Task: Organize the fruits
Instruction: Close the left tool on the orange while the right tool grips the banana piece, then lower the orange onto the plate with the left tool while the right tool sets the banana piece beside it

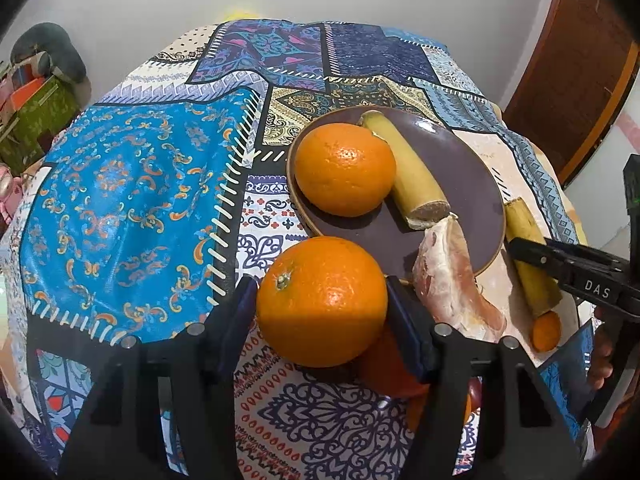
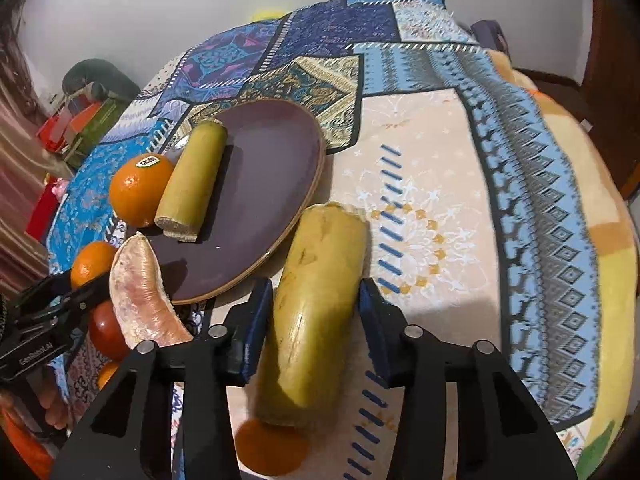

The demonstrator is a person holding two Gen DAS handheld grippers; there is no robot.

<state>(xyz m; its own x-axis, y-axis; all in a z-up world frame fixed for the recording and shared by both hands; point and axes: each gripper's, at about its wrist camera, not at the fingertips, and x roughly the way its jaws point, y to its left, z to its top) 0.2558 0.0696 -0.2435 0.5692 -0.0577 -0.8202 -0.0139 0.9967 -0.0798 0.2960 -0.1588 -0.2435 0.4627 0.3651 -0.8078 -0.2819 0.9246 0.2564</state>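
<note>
My left gripper has its pads pressed on both sides of an orange, just off the near rim of the purple plate, which already carries another orange and a banana piece. My right gripper straddles a second banana piece lying on the patterned tablecloth beside the plate's right rim; its left pad touches the peel, but I cannot tell whether the right pad does.

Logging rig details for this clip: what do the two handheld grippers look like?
Both match: the left gripper and right gripper have black angular frames with triangular cut-outs, silver pivot pins and dark blue pads. White lettering marks each one's side. No cables or sleeves are visible.
</note>
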